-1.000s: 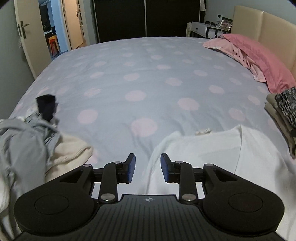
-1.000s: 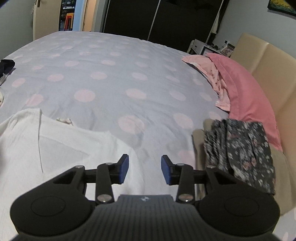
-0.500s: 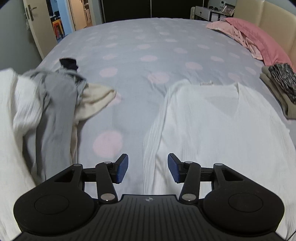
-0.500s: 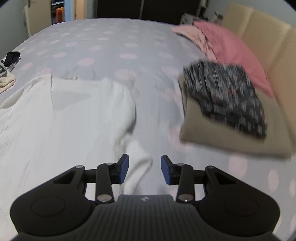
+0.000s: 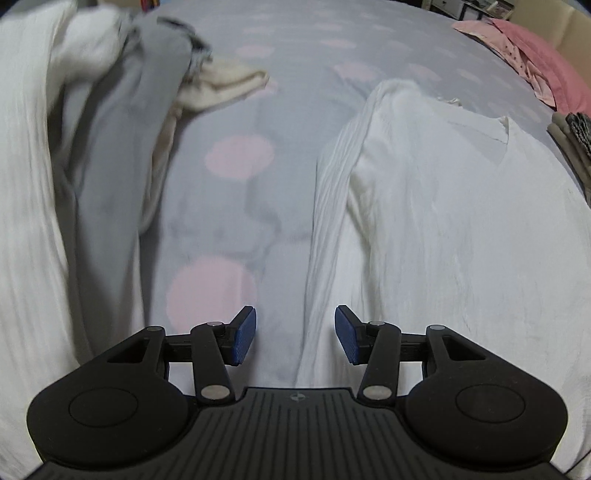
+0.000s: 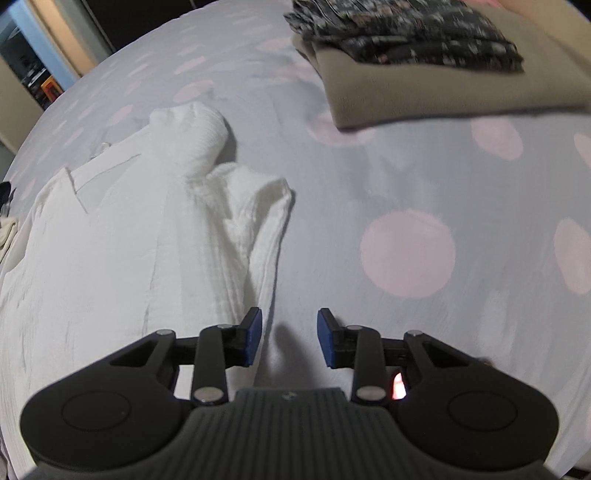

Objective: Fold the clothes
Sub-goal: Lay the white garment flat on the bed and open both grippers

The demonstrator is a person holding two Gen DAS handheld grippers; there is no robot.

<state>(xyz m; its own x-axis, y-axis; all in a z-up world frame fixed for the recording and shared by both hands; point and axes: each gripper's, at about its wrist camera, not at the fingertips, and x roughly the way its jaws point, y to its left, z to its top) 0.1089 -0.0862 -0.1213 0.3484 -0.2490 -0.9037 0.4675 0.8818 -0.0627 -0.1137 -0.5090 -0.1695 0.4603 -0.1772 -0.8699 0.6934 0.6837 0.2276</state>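
White ribbed cloth [image 5: 26, 206] fills the far left of my left-hand view, with a grey garment [image 5: 110, 155] draped against it and a cream piece [image 5: 221, 85] poking out from under that heap. Next comes bare bedspread [image 5: 236, 206], grey with pale pink dots. My left gripper [image 5: 295, 339] points steeply down over the left edge of the white top [image 5: 443, 229]; its jaws have just been opening and stand wide, nothing pinched, the ribbed sleeve [image 5: 328, 206] running up between them below. The top lies spread flat, neckline away from me. Pink pillows [image 5: 535, 62] sit far right at the head of the bed. In my right-hand view the same white top [image 6: 103, 251] lies left, its right sleeve [image 6: 240, 206] bunched and doubled back on itself. My right gripper [image 6: 290, 338] hovers just beside the sleeve edge; its jaws have just been closing, a moderate gap left, empty, left pad near the cloth. Beyond, upper right, a folded beige garment [image 6: 424, 88] carries a dark floral one [image 6: 406, 33].
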